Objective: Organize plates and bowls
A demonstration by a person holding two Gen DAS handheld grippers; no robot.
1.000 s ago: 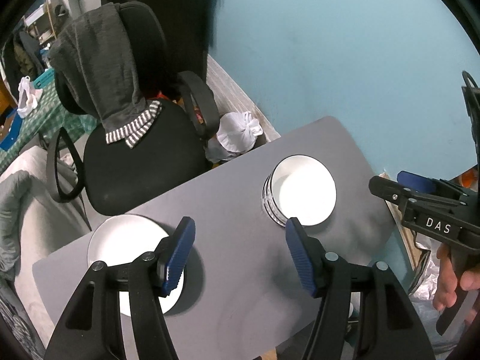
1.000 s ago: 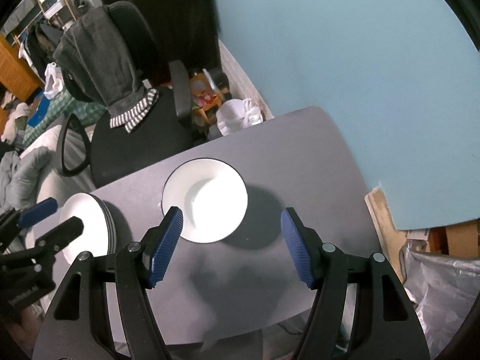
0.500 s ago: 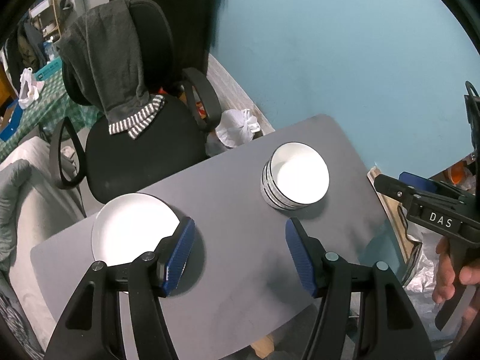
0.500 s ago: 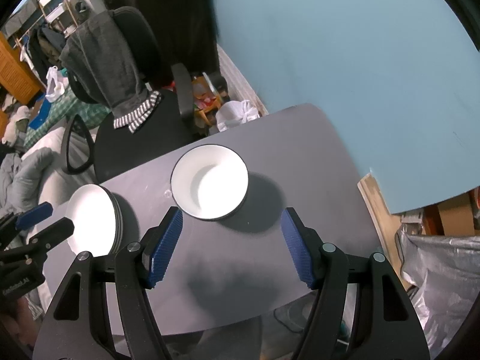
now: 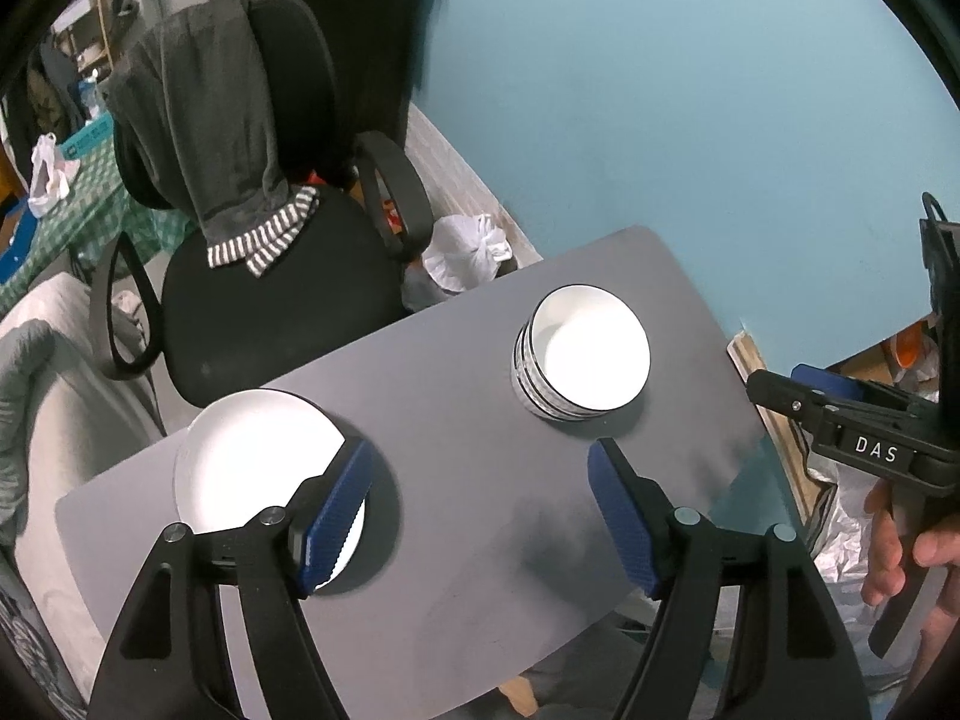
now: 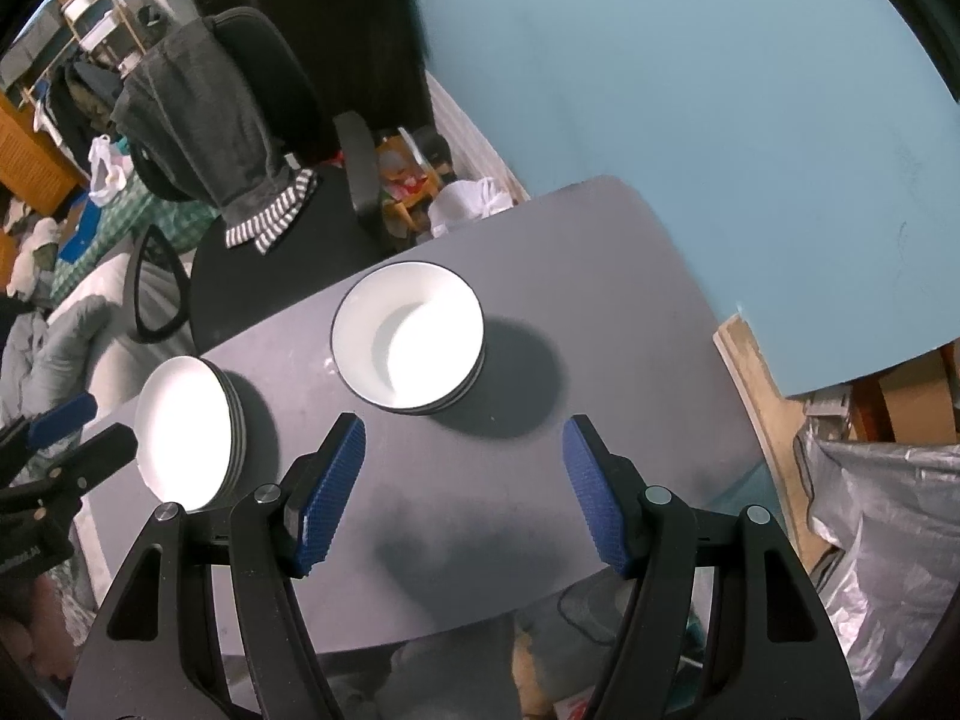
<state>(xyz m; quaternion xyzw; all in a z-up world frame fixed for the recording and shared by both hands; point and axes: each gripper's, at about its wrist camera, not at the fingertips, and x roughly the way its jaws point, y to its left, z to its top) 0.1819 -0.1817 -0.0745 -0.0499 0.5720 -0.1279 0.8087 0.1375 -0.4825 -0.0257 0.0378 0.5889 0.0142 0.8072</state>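
A stack of white bowls with dark rims (image 5: 581, 355) stands on the grey table (image 5: 456, 408) toward its far right; it also shows in the right wrist view (image 6: 408, 343). A stack of white plates (image 5: 258, 462) sits at the table's left; it also shows in the right wrist view (image 6: 186, 425). My left gripper (image 5: 480, 510) is open and empty, held above the table between the two stacks. My right gripper (image 6: 462, 486) is open and empty, above the table on the near side of the bowls. The right gripper's body shows at the left wrist view's right edge (image 5: 864, 420).
A black office chair (image 5: 264, 276) draped with a grey garment (image 5: 204, 132) stands behind the table. A white bag (image 5: 462, 252) lies on the floor by the blue wall (image 5: 690, 90). Plastic sheeting and boxes (image 6: 888, 480) lie right of the table.
Both grippers have risen and pulled back from the table, so the bowls and plates look smaller and farther. Both stay open and empty; the stacks have not moved.
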